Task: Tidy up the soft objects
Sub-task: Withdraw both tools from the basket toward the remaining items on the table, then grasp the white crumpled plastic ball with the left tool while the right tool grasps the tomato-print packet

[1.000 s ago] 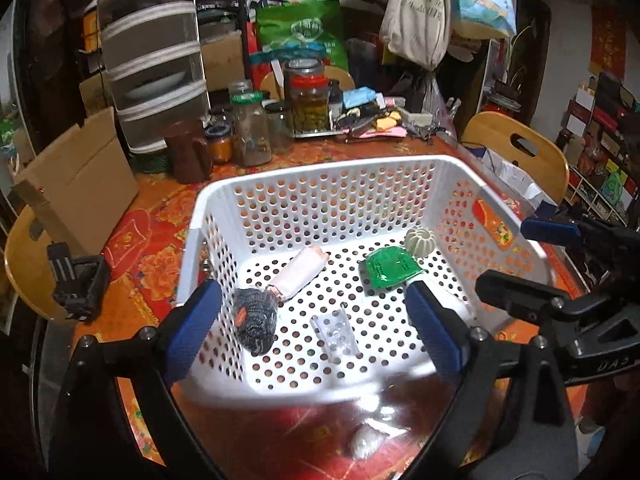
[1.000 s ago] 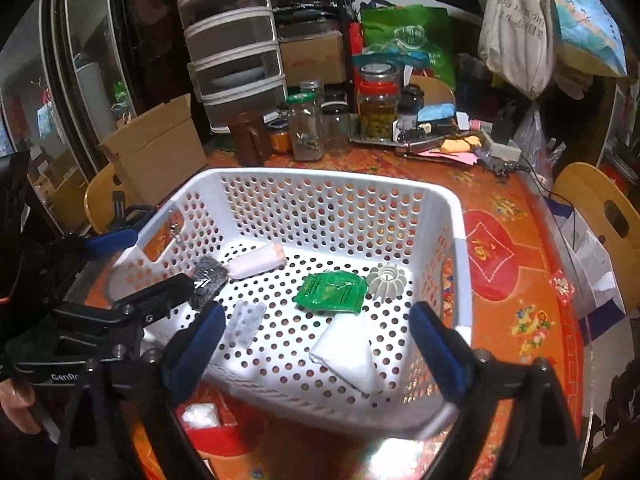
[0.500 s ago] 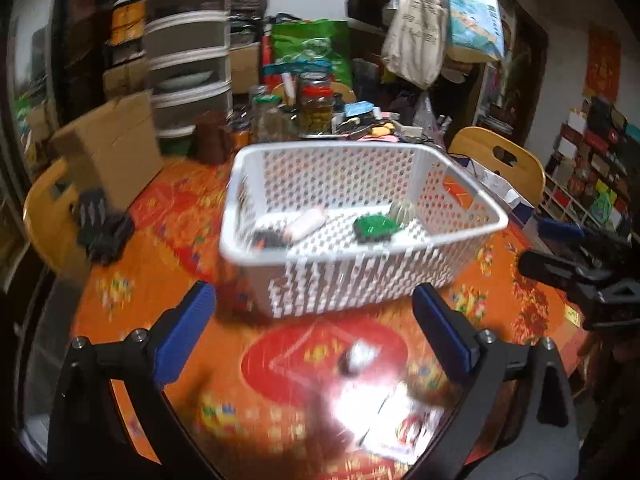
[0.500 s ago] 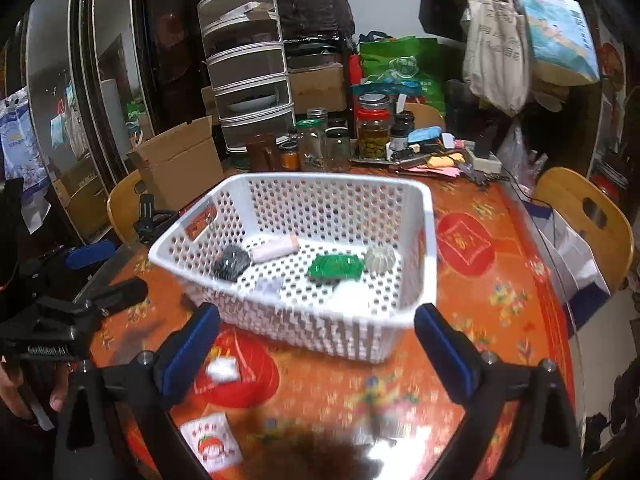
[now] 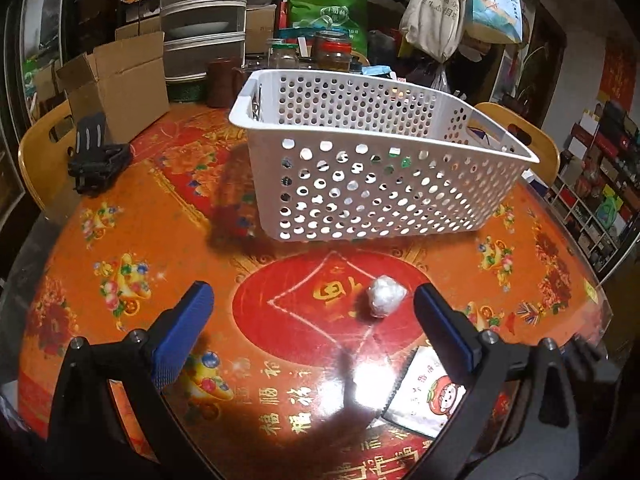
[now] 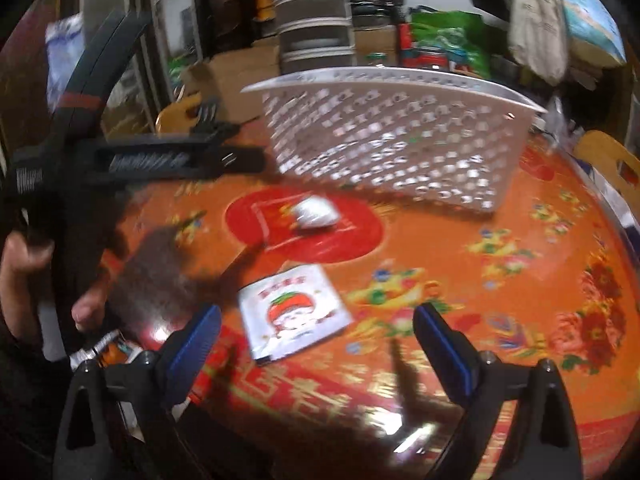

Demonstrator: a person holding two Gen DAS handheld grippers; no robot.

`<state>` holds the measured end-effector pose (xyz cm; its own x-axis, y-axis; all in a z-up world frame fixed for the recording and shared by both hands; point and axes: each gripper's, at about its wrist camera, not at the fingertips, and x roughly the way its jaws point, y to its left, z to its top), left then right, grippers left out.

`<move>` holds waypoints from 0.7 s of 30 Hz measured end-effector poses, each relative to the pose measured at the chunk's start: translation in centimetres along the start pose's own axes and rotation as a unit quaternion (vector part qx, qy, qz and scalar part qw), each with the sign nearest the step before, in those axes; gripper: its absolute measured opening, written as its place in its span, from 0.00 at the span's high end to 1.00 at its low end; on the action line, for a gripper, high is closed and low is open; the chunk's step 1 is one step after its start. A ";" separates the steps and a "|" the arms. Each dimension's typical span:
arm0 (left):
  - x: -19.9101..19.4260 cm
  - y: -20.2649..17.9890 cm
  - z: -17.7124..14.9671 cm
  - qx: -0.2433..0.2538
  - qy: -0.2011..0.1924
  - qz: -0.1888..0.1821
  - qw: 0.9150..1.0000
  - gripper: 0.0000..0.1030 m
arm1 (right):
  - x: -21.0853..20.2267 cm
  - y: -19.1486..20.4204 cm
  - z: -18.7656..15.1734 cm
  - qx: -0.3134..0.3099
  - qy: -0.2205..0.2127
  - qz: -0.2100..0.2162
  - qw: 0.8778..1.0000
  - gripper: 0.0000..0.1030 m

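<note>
A white perforated basket (image 5: 372, 168) stands on the red-orange table, also in the right wrist view (image 6: 392, 140); items inside show only through its holes. A small white crumpled bundle (image 5: 385, 295) lies on the table in front of the basket, seen too in the right wrist view (image 6: 316, 212). A flat white packet with a tomato face (image 6: 292, 316) lies nearer, partly visible in the left wrist view (image 5: 424, 396). My left gripper (image 5: 312, 332) is open and empty, low over the table, with the bundle between its fingertips and slightly ahead. My right gripper (image 6: 316, 344) is open and empty just behind the packet.
A cardboard box (image 5: 120, 84), a black clamp-like object (image 5: 98, 152), jars (image 5: 328, 54) and stacked drawers (image 5: 204, 24) sit behind the basket. Wooden chairs (image 5: 40, 156) ring the table. Another small packet (image 6: 104, 348) lies at the near left edge.
Both grippers have pulled back from over the basket and dropped low to the table. The bundle and the tomato packet now lie close in front of them.
</note>
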<state>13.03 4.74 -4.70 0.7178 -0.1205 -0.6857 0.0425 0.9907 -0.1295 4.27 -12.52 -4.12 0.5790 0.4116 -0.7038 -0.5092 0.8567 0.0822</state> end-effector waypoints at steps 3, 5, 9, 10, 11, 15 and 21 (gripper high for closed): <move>0.4 0.0 0.0 -0.002 0.003 0.001 1.000 0.03 | 1.1 1.6 -0.1 -0.023 0.007 -0.010 1.000 0.15; 0.7 0.1 0.0 -0.003 0.005 -0.001 1.000 0.03 | 1.8 2.0 -0.1 -0.029 0.015 -0.012 0.999 0.22; 1.3 0.2 0.1 -0.004 0.007 -0.003 1.000 0.03 | 2.9 2.2 -0.1 -0.029 0.023 -0.020 0.999 0.36; 1.5 0.2 0.2 -0.003 0.008 -0.003 1.000 0.03 | 3.0 2.2 -0.1 -0.027 0.022 -0.019 0.999 0.37; 1.7 0.1 0.2 -0.002 0.009 -0.004 1.000 0.03 | 3.0 2.2 -0.1 -0.026 0.023 -0.018 0.999 0.38; 2.6 -0.6 0.3 0.006 0.014 -0.009 1.000 0.03 | 3.0 1.7 -0.1 -0.027 0.020 -0.022 0.999 0.53; 4.1 -2.5 0.1 0.029 0.027 -0.017 0.999 0.03 | 2.3 0.5 -0.4 -0.014 0.015 -0.004 1.000 0.70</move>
<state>15.96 1.77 -7.16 0.6768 -0.1561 -0.7195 0.1074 0.9877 -0.1133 5.10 -11.26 -5.92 0.5632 0.3950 -0.7258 -0.5224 0.8508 0.0577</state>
